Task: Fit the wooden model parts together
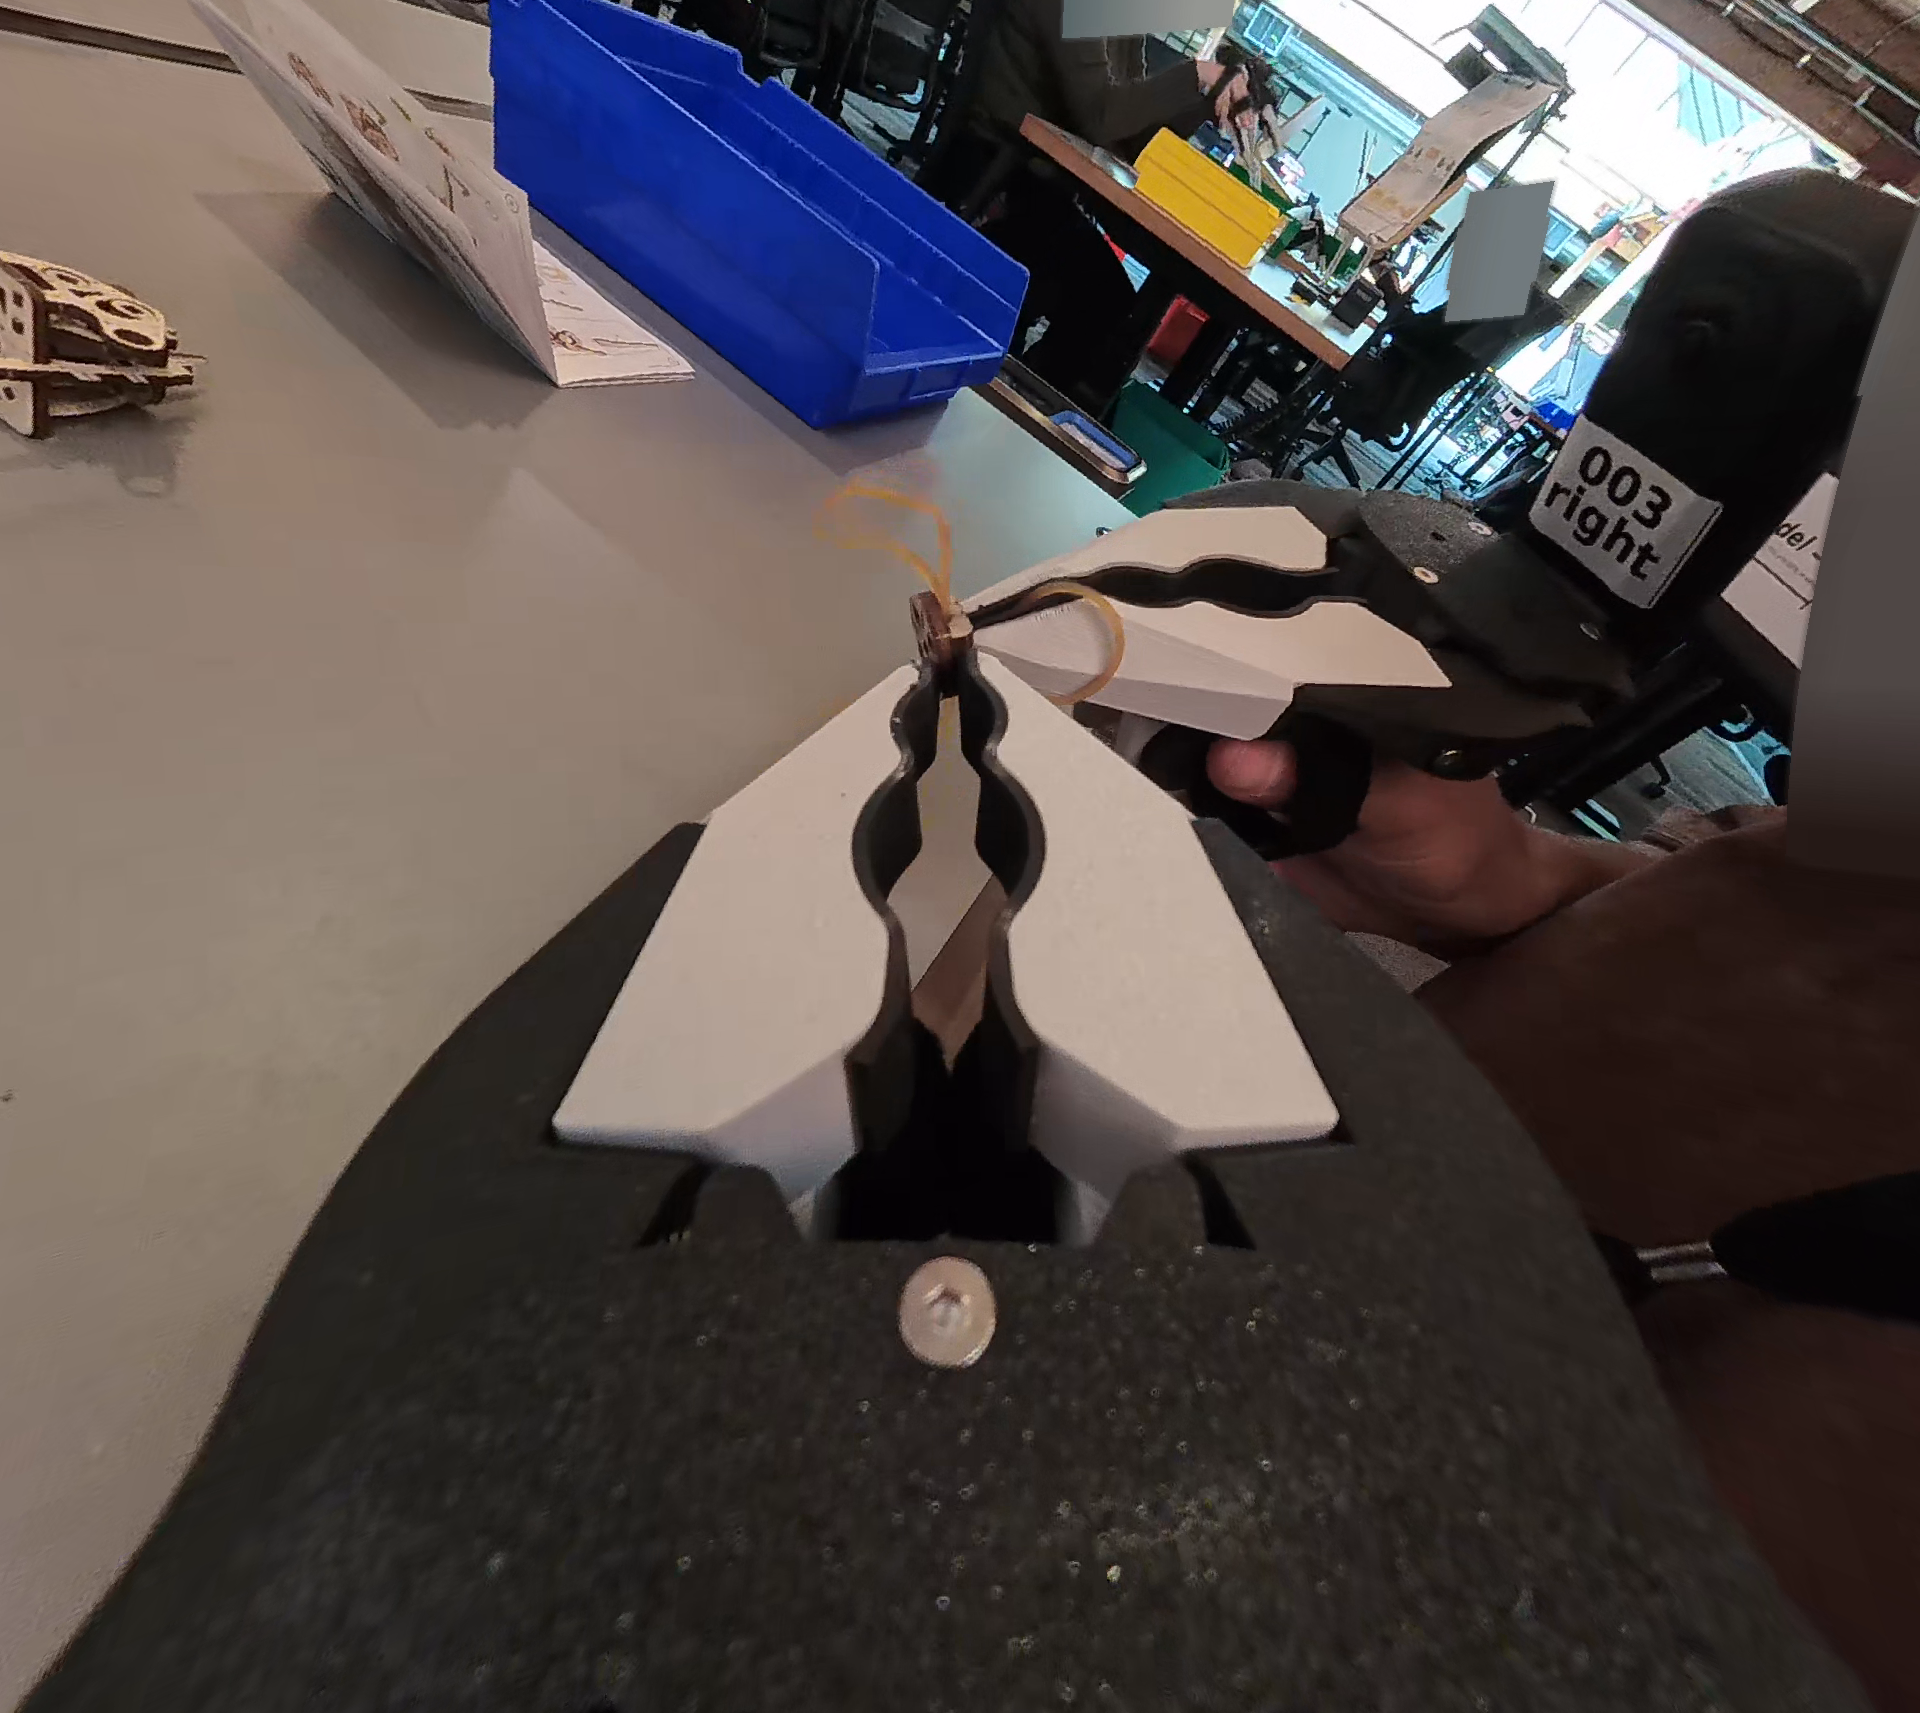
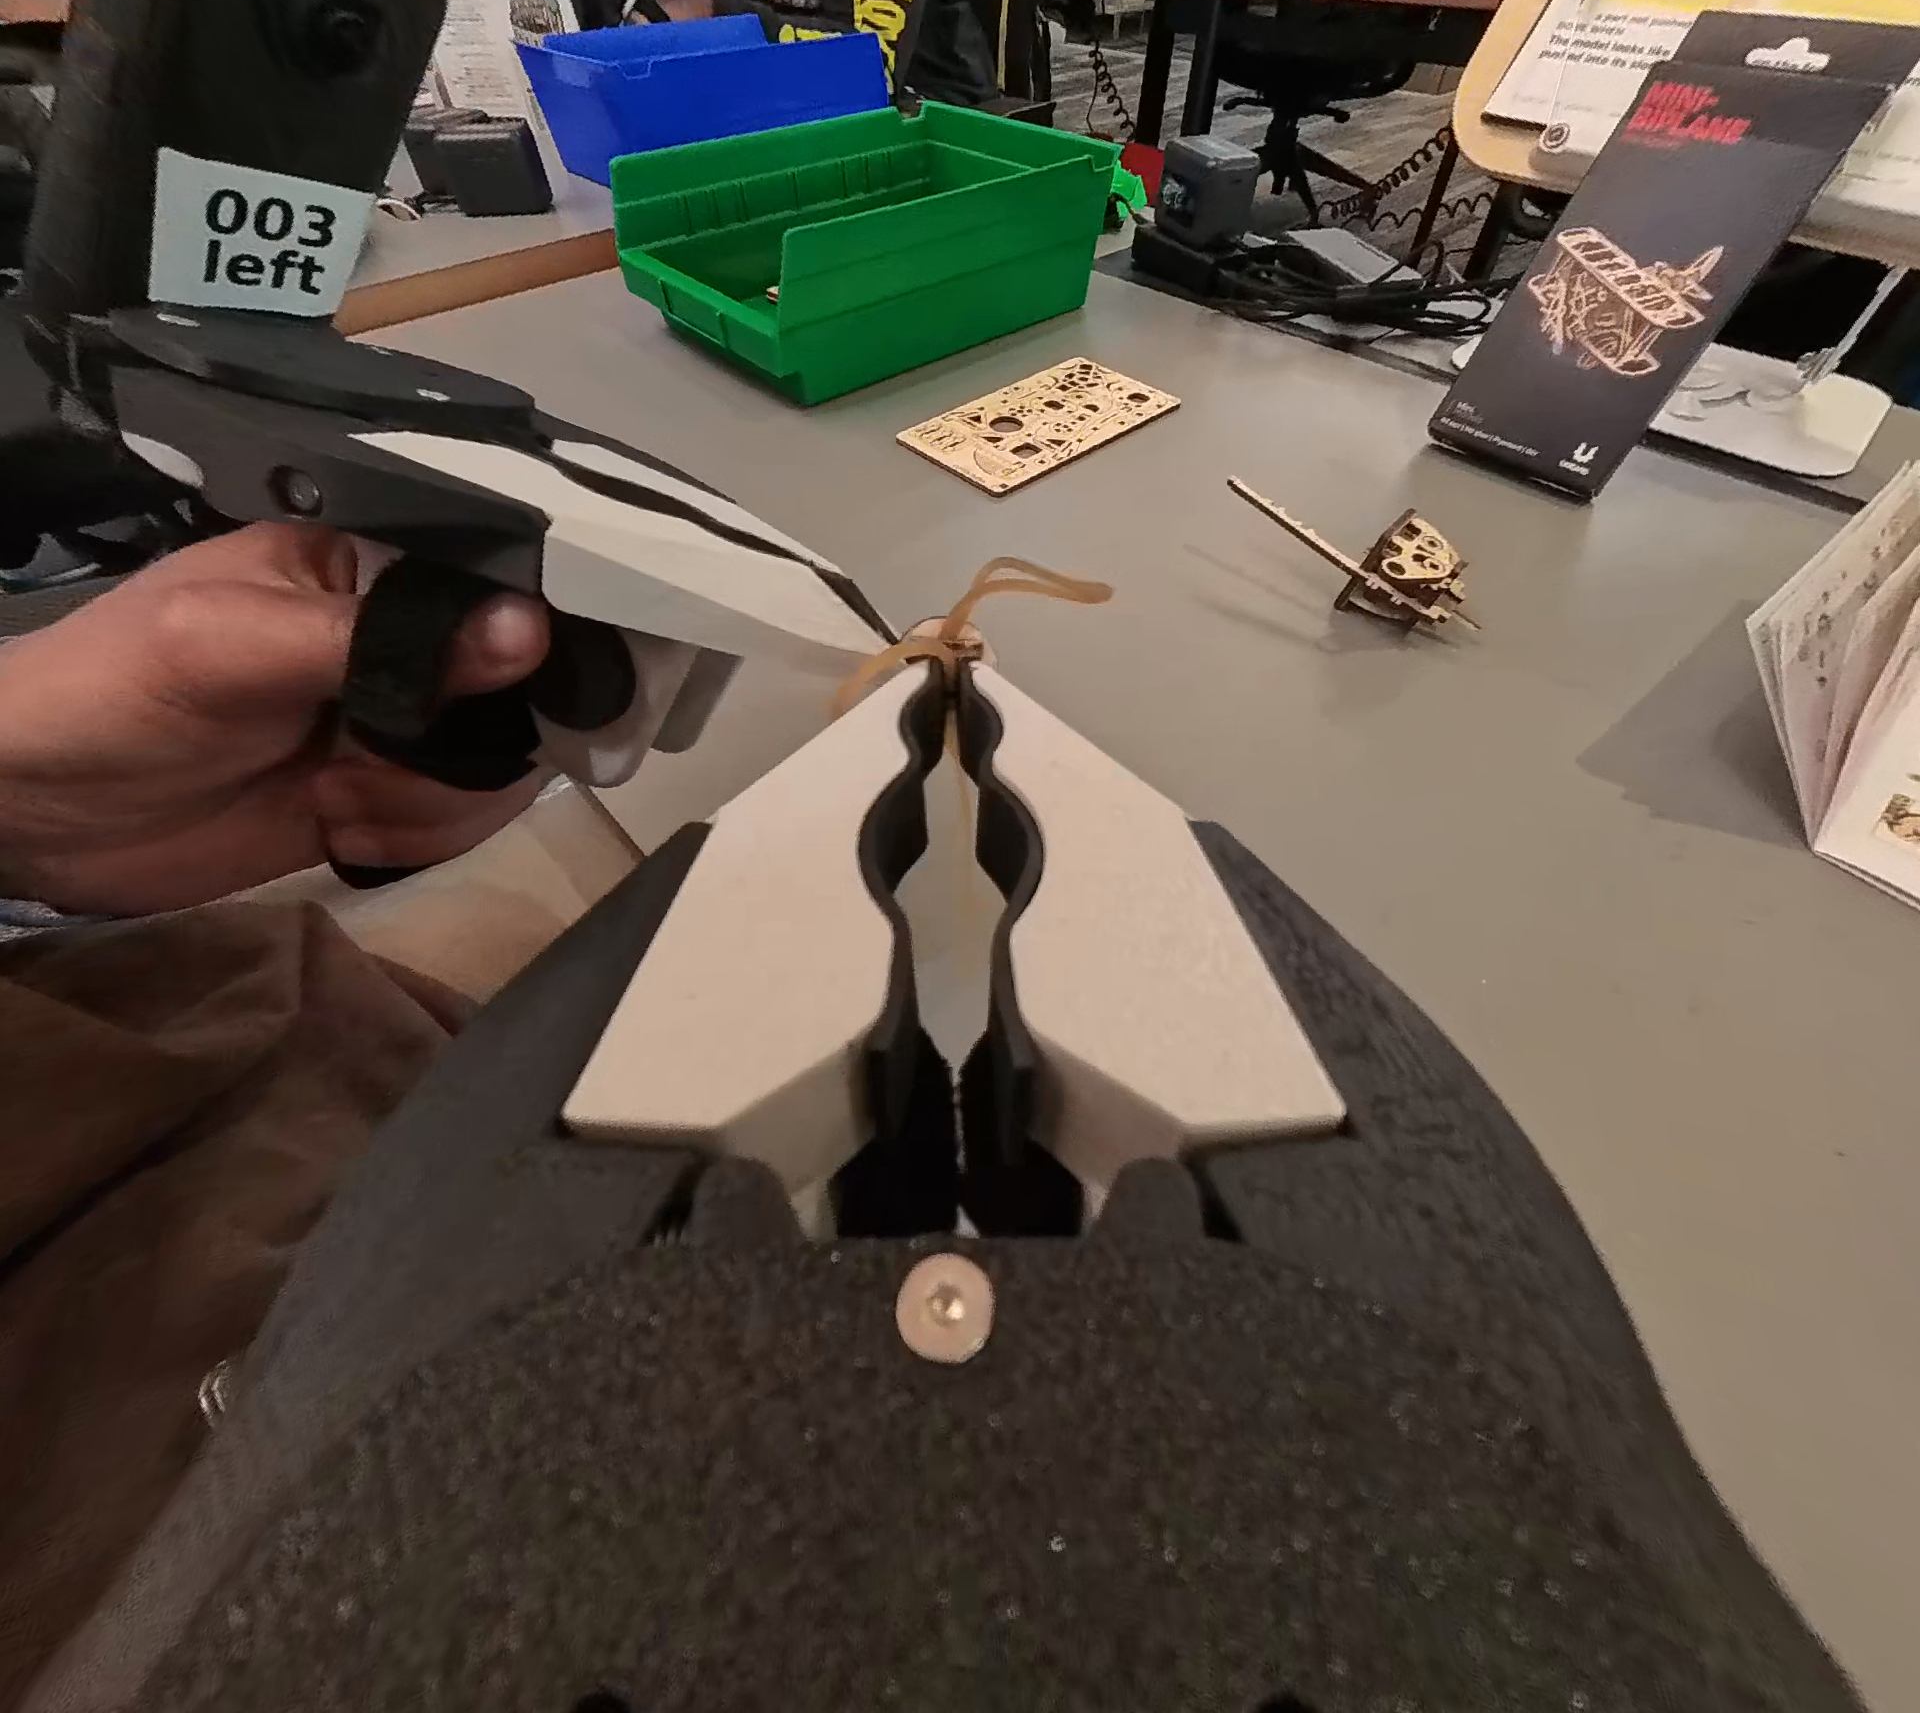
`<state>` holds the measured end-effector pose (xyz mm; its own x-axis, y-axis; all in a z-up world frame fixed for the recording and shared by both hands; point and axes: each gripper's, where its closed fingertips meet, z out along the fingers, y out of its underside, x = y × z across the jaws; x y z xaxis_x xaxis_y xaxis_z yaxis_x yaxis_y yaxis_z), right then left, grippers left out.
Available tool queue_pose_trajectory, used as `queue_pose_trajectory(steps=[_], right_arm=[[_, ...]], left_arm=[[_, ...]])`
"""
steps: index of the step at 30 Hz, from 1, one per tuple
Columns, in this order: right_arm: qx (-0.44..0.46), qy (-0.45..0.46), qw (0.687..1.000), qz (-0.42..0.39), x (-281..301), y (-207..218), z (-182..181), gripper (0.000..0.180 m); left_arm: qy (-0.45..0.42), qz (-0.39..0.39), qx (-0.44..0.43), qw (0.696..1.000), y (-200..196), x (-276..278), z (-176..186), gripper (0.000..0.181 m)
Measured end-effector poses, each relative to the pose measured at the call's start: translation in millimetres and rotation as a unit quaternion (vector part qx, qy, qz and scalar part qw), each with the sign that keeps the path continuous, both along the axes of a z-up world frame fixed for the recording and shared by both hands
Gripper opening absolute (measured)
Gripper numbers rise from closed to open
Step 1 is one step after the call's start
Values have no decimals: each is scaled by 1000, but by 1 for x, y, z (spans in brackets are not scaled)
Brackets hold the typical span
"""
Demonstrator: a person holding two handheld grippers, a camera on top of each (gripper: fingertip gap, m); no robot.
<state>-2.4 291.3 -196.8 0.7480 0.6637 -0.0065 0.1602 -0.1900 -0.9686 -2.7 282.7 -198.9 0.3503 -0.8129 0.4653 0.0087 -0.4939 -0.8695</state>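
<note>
Grippers meet tip to tip above the grey table (image 2: 1351, 832). From the right wrist view, left to right: left gripper (image 2: 883, 629), held in a hand (image 2: 208, 707), reaches in with fingers pressed together on a small wooden part (image 2: 951, 643) wrapped in a tan rubber band (image 2: 1023, 588); right gripper (image 2: 948, 676) pinches the same part from below, fingers closed on it. Beyond sit a green bin (image 2: 862, 261) and a flat wooden parts sheet (image 2: 1039, 425). Further right, a partly built wooden model (image 2: 1397, 577) rests on the table, well apart from the grippers; then a dark product card (image 2: 1652, 261) and an open instruction booklet (image 2: 1849, 697).
</note>
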Motion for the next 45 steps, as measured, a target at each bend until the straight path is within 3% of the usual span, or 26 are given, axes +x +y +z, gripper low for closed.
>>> queue_pose_trajectory(steps=[35, 45], right_arm=[[-51, 29, 997, 45, -2, -2, -5, 0], [-23, 10, 999, 33, -2, -1, -4, 1]], left_arm=[[18, 2, -4, 1000, 6, -7, -4, 1], [11, 3, -5, 1000, 5, -7, -2, 1]])
